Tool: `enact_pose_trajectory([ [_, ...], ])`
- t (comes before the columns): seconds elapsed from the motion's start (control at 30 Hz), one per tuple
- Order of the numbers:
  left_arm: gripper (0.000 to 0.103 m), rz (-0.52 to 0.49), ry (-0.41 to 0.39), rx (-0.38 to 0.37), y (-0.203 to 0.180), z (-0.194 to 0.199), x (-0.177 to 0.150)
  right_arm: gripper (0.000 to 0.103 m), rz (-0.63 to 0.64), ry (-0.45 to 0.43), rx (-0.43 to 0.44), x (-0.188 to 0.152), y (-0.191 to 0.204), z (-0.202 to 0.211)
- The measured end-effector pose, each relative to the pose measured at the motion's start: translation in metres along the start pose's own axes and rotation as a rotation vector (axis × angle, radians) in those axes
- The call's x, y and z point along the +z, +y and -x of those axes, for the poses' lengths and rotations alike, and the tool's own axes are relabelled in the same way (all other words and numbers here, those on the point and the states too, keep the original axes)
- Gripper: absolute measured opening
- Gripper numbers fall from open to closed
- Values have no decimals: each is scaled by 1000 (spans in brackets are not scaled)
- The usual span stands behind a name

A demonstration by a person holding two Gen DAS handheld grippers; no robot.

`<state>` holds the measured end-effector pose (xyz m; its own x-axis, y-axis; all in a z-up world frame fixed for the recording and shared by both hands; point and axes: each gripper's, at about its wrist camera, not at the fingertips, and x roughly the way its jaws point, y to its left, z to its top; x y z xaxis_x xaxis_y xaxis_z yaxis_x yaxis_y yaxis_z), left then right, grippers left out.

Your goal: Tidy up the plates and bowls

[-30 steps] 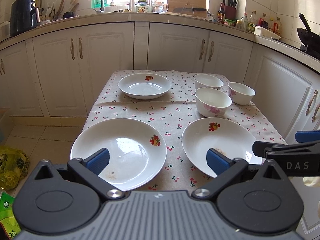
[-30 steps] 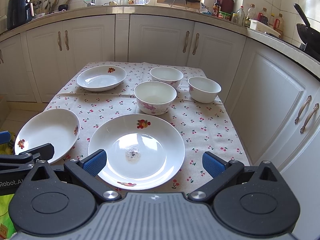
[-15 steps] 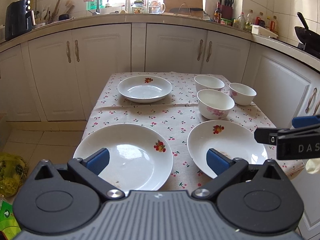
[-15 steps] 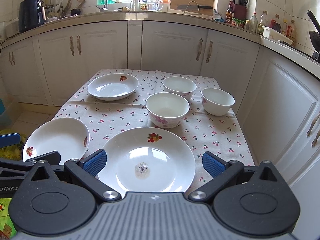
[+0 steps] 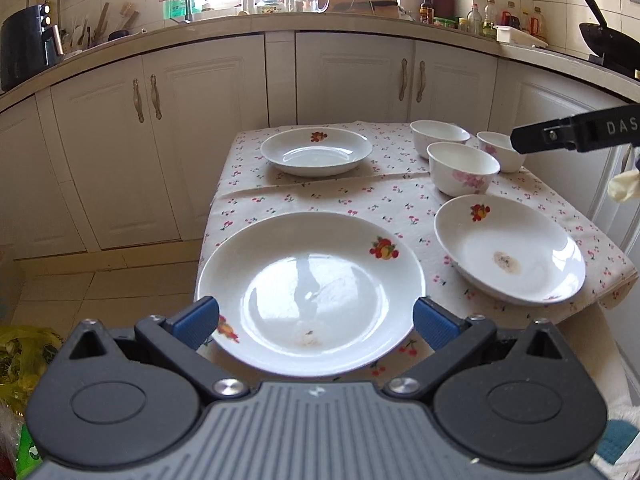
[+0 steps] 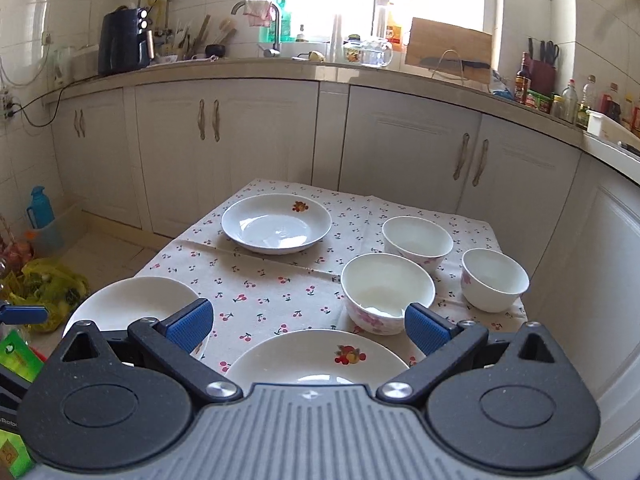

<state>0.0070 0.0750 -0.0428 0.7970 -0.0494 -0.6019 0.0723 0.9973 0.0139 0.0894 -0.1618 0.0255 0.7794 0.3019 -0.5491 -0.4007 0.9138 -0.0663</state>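
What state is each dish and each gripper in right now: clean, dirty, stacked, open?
Near left plate: unstacked, faint residue.
Near right plate: unstacked, brown stain.
Far plate: unstacked, looks clean.
Three bowls: upright, apart, not nested.
Left gripper: open, holding nothing.
Right gripper: open, holding nothing.

The left hand-held gripper, fingers spread wide, hovers empty at the near plate.
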Motion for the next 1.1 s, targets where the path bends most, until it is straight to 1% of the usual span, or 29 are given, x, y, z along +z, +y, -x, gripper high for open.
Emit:
enact_pose_trajectory([
  [0.13, 102, -2, 45, -12, 18, -5, -16, 103, 39, 49, 53, -1, 16, -19],
  [0.27, 102, -21, 74, -68, 27, -14, -26, 103, 67, 76, 120, -1, 30, -33],
  [0.37, 102, -35, 87, -96, 31, -24, -28, 103, 74, 89, 171, 1, 37, -41],
  [0.47, 102, -41, 92, -133, 35, -33, -29, 103, 84, 103, 204, 4, 43, -48],
  [0.73, 102, -54, 119, -163, 42, -55, -28, 103, 104, 151, 213, 9, 53, -66],
  [0.8, 103, -80, 111, -152, 40, -57, -29, 103, 111, 161, 228, 9, 55, -69],
  [1.0, 103, -98, 99, -178, 42, -60, -30, 103, 140, 185, 244, 10, 63, -82],
  [1.1, 103, -102, 119, -180, 42, -61, -26, 103, 154, 193, 261, 12, 66, -88],
])
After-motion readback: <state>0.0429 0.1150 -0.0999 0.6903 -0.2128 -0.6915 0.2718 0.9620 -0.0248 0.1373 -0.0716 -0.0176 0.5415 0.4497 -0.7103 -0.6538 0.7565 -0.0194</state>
